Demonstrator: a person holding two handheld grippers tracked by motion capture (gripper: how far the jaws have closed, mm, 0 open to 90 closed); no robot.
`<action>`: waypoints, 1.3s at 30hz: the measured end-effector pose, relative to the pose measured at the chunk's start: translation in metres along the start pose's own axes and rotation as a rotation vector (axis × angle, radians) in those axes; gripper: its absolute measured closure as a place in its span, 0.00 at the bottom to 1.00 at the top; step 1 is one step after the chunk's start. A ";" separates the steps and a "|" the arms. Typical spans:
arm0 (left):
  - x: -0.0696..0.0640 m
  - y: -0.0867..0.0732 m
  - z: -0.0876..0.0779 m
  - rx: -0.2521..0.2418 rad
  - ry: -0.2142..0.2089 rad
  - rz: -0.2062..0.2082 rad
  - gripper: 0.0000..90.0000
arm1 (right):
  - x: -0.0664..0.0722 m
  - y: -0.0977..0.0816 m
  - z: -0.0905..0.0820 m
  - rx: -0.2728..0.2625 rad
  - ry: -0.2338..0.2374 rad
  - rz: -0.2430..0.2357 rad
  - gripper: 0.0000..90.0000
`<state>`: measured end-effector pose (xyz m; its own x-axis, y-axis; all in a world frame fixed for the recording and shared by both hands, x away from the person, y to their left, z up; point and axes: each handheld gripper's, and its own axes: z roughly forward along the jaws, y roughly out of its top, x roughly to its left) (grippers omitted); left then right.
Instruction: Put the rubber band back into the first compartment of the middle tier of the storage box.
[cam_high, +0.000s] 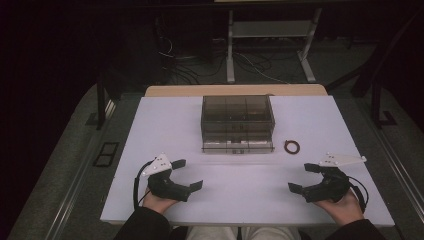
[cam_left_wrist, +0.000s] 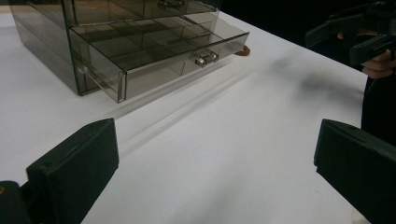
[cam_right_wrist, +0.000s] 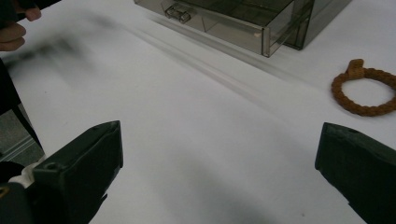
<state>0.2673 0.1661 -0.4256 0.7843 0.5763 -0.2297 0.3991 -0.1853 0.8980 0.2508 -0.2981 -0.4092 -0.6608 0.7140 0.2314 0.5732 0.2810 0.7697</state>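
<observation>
Nearest, the left claw (cam_high: 188, 174) rests at about seven o'clock on the white tabletop (cam_high: 250, 195), jaws wide apart and holding nothing; the right claw (cam_high: 303, 177) sits at about five o'clock, also spread and empty. Farther out, at two o'clock from the right claw, a brown braided ring (cam_high: 292, 146) lies flat, just beside the smoky clear drawer box (cam_high: 237, 120). The box stands at twelve o'clock, its bottom drawer (cam_left_wrist: 159, 53) pulled partly out.

Beyond the far edge of the flat white table (cam_high: 250, 200) we see a pale wooden tabletop strip (cam_high: 175, 90), tangled dark floor cables (cam_high: 185, 70) and a grey metal desk frame (cam_high: 230, 50). Off the left edge lies a black rectangular floor plate (cam_high: 106, 154).
</observation>
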 end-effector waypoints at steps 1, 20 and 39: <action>0.000 0.000 0.000 0.000 0.001 -0.001 0.00 | -0.003 0.001 -0.002 -0.001 -0.001 -0.004 0.00; 0.001 0.000 -0.001 0.000 0.007 -0.005 0.00 | -0.017 0.022 -0.009 0.044 -0.003 -0.033 0.00; 0.001 0.000 -0.001 0.007 0.016 -0.004 0.00 | -0.029 0.049 -0.005 0.108 -0.012 -0.064 0.00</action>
<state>0.2673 0.1673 -0.4259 0.7752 0.5895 -0.2271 0.4056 -0.1888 0.8944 0.2961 -0.3081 -0.3752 -0.6920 0.7000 0.1765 0.5794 0.3927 0.7142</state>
